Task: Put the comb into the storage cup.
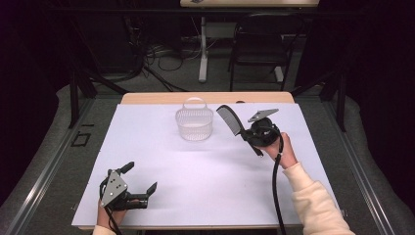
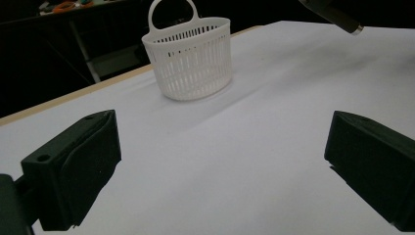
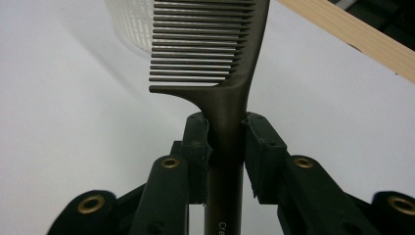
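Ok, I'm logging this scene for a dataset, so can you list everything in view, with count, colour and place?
basket: one, white, slatted with a loop handle, standing upright at the far middle of the table
comb: one, dark, held off the table to the right of the basket, teeth end up
table: one, white sheet over a wooden top, its far edge bare wood
chair: one, black, on the floor beyond the table
left gripper: one, black, near left corner of the table, fingers wide apart, holding nothing
right gripper: one, black, fingers shut on the comb's handle
sleeve: one, cream, on the person's right arm
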The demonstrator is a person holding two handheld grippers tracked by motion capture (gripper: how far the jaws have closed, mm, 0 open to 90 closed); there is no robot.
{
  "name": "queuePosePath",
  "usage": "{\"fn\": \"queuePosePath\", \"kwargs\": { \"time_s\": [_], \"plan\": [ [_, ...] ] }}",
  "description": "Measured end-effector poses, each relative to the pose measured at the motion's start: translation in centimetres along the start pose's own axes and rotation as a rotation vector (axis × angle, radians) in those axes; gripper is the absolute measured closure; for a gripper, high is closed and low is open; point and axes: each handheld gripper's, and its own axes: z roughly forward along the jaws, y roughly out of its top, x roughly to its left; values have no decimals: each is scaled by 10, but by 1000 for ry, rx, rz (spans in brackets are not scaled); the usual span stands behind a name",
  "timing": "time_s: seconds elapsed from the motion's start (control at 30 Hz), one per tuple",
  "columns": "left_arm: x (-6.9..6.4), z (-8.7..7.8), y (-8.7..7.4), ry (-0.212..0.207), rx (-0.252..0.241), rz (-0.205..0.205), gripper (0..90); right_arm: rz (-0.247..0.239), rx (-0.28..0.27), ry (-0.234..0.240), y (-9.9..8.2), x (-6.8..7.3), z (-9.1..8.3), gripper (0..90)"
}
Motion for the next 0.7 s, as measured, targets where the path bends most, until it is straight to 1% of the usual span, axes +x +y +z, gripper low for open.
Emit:
{"fn": "queuePosePath", "kwargs": {
  "time_s": [0.13,0.27,0.47,0.7],
  "plan": [
    [0,0,0,0,0,-1,1,-3,-16,0,1,1,0,726],
    [0,1,0,0,1,-3,1,-4,-18,-5,2,1,0,726],
    [1,1,0,1,1,-4,1,10,-34,0,3,-2,2,726],
    [1,0,0,-5,-2,-1,2,11,-56,-4,6,0,4,726]
  ]
}}
